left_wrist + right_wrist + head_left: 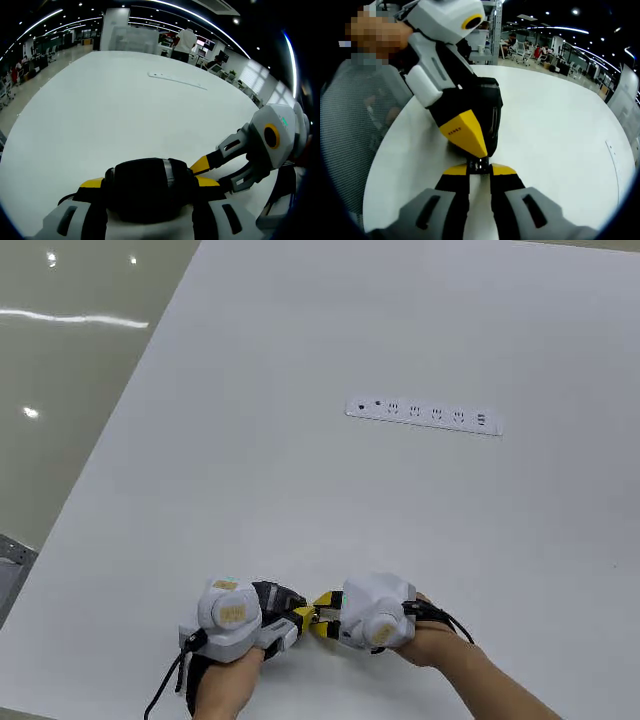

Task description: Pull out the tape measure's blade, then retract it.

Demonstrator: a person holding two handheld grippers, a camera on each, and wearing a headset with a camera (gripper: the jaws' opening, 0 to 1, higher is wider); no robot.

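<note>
Clamping left gripper (pixel 150 181) jaws around tape measure (pixel 481 107) case, pinching blade hook (pixel 479 164) at its mouth in right gripper (pixel 479 171) jaws, lining up pull straight apart.

1. Your left tongs (pixel 298 620) have a rounded white housing with a round yellow-orange mark (pixel 232 614).
2. Your right tongs (pixel 322 618) match it, white with the same kind of mark.
3. Both sets of jaws are black with yellow tips.
4. A black left cable (pixel 165 686) trails at the lower left of the head view, and a black right cable (pixel 452 620) loops at the lower right.
5. You wear a grey, fine-meshed top (pixel 350 130).
</note>
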